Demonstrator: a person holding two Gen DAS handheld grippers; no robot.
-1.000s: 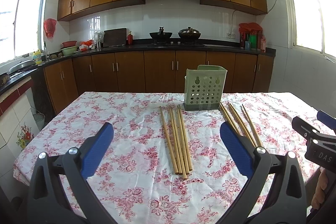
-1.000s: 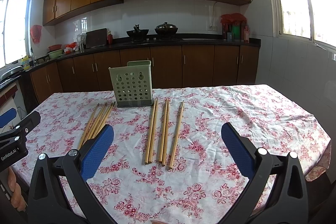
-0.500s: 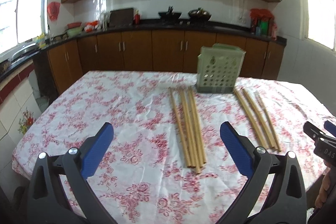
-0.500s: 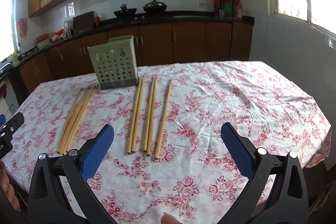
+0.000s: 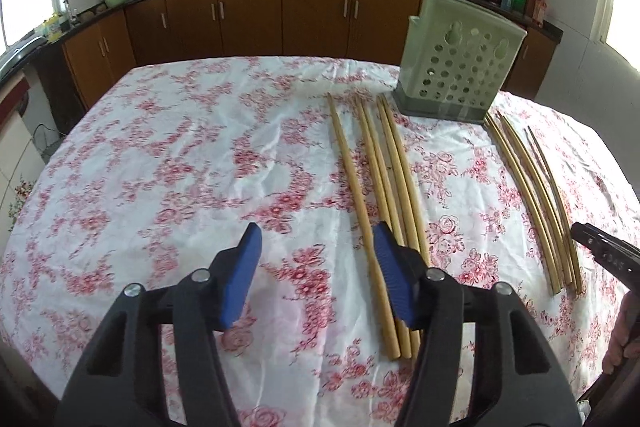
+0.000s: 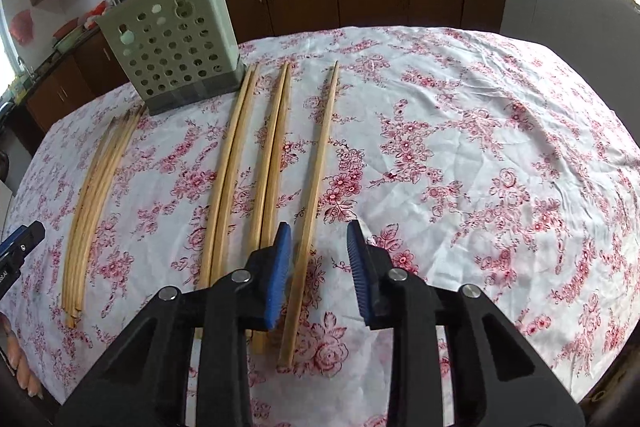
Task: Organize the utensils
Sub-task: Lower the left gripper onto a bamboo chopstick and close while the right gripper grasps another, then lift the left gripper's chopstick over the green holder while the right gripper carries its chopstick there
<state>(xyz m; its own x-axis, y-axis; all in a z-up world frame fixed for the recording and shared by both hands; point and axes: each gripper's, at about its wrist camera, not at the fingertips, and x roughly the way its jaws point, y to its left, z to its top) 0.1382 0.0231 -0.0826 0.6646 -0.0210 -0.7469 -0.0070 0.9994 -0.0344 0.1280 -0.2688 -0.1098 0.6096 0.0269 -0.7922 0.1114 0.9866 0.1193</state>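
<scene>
Hovering low over the floral-clothed tabletop [image 5: 168, 163], the left gripper [image 5: 316, 275] stands with its blue pads parted and nothing between them; its right pad sits just over the near part of the left bundle of chopsticks [image 5: 376, 187], whose leftmost stick runs up past that pad's inner edge. The right gripper [image 6: 318, 267] is likewise parted and holds nothing, though a single chopstick [image 6: 316, 171] lies on the cloth in the gap between its pads, close to the left one. Just to the left of that stick lie two pairs of chopsticks [image 6: 256, 163], side by side and pointing away toward the far edge. Further left in the right wrist view a tighter cluster of sticks [image 6: 98, 187] rests on the cloth, and the tip of the other gripper shows at the left edge. Beyond the sticks, upright near the far side of the tabletop, stands a pale green perforated utensil holder [image 6: 172, 43] on a darker base, with the far tips of both groups ending beside it. Behind the tabletop run brown kitchen cabinets [image 5: 248, 15] under a dark counter.
</scene>
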